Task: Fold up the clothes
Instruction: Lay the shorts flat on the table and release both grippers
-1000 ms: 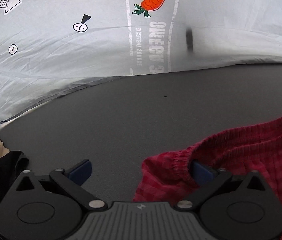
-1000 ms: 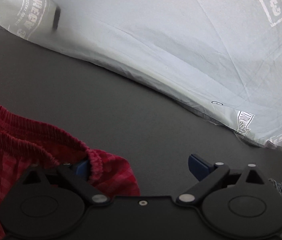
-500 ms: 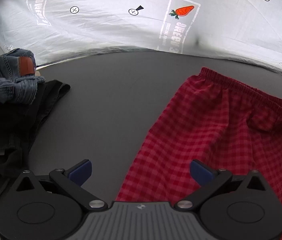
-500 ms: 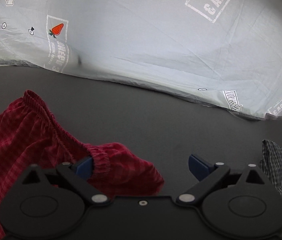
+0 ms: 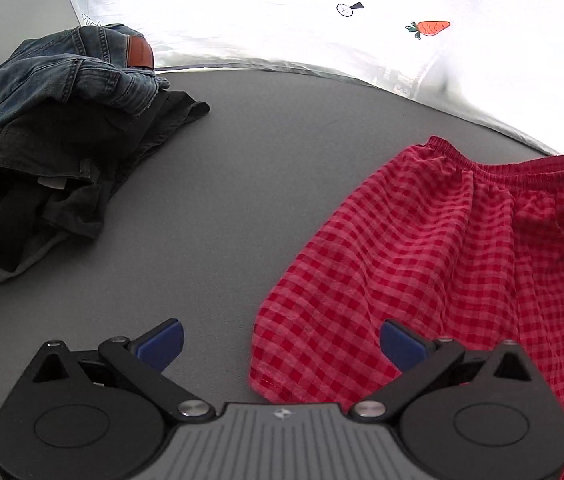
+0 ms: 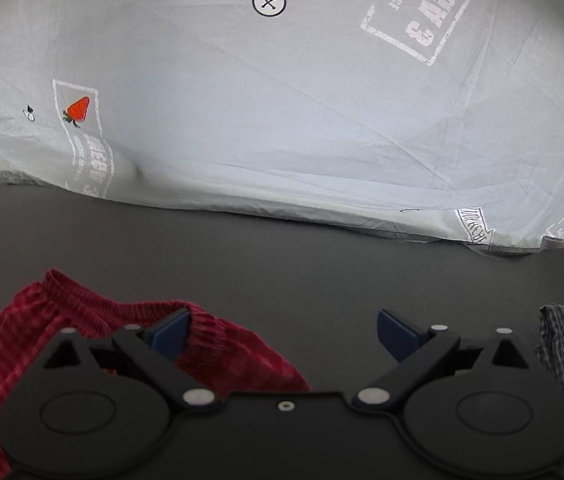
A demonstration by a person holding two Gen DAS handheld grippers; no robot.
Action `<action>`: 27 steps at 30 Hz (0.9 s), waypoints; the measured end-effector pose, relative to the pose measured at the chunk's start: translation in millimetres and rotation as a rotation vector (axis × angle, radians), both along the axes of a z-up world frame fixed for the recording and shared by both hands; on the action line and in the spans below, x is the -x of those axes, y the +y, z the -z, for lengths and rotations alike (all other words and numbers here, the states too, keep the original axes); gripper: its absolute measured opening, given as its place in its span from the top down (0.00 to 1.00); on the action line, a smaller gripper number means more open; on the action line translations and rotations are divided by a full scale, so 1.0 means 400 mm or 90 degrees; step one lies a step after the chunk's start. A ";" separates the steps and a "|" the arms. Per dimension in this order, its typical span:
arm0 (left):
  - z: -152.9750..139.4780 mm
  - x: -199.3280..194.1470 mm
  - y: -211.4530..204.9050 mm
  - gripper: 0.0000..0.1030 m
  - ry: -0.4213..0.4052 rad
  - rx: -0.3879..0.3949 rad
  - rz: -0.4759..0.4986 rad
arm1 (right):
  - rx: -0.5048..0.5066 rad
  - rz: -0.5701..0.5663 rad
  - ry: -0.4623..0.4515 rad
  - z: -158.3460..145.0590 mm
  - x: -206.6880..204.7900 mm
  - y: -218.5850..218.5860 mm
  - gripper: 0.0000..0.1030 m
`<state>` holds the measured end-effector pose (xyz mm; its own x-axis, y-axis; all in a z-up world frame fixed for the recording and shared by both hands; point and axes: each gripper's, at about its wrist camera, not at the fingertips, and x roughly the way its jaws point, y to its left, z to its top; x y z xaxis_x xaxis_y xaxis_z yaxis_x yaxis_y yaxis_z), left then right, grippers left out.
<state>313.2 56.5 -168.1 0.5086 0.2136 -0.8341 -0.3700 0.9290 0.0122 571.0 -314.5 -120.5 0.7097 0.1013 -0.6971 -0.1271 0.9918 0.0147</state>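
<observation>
Staged data-collection set, not a lived-in room. Landmark: flat dark grey tabletop [image 5: 242, 208]. Behind its far edge hangs a creased white backdrop sheet [image 6: 282, 112] printed with carrots, crossed circles and "OMEGA 3" stamps. On the tabletop's left side, a heap of jeans [image 5: 62, 76] over dark garments [image 5: 50, 168].

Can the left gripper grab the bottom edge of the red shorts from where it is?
Probably yes. The left gripper is open, and the hem of the red shorts lies flat on the gray table right between its fingers, with nothing on top. The pile of jeans sits well off to the side.
</observation>
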 end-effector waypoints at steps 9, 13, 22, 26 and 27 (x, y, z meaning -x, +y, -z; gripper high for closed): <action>0.026 -0.106 0.004 0.00 0.028 0.000 -0.003 | 0.060 -0.001 0.002 0.063 0.002 -0.007 0.11; 0.052 -0.179 -0.012 0.00 0.048 -0.020 0.018 | 0.100 -0.024 0.081 0.188 0.018 -0.026 0.37; 0.051 -0.253 0.019 0.00 0.051 -0.030 -0.024 | 0.145 0.060 0.108 0.286 -0.073 -0.052 0.49; 0.047 -0.197 0.038 0.00 0.070 -0.054 -0.037 | 0.105 0.113 0.079 0.216 -0.060 -0.105 0.47; 0.050 -0.172 0.047 0.00 0.075 -0.051 -0.050 | 0.101 0.109 0.066 0.193 -0.033 -0.114 0.46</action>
